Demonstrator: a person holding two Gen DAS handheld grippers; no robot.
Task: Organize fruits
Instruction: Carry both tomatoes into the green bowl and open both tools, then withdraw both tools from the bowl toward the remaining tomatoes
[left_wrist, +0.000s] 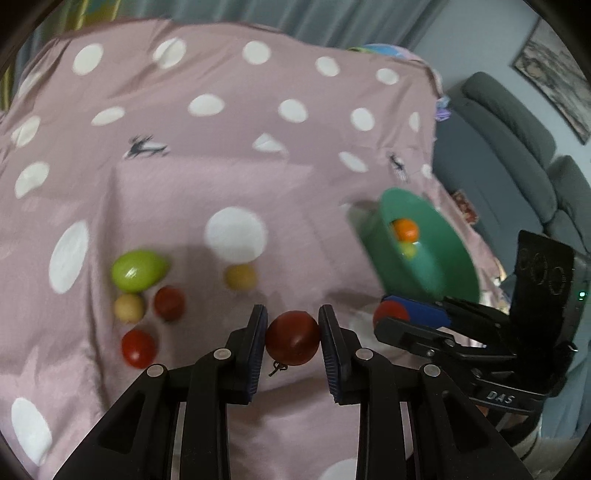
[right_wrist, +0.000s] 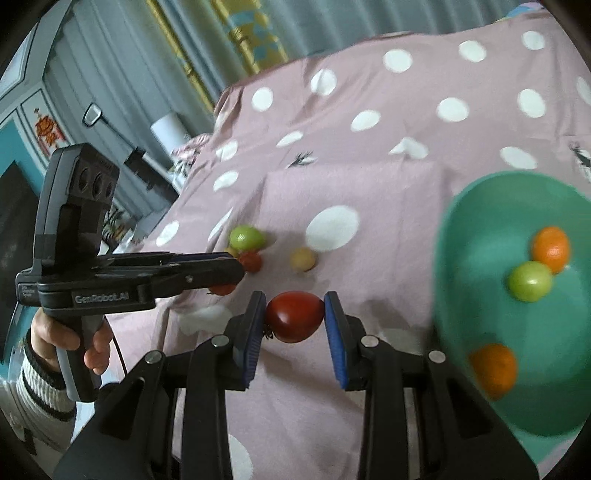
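From my left claw (left_wrist: 293, 334) I see a dark red tomato (left_wrist: 292, 338) clenched between its pads, lifted over the spotted pink cloth (left_wrist: 229, 155); a green fruit (left_wrist: 137, 268), two yellowish and two red ones lie loose to the left, and the green bowl (left_wrist: 436, 266) sits off to the right. From my right claw (right_wrist: 294, 319) I am likewise grasping a red tomato (right_wrist: 294, 316), the bowl just to its right already holding two oranges (right_wrist: 551, 248) and a green fruit. I judge this the carrying step: next, each tomato must travel over the bowl's rim before I let go.
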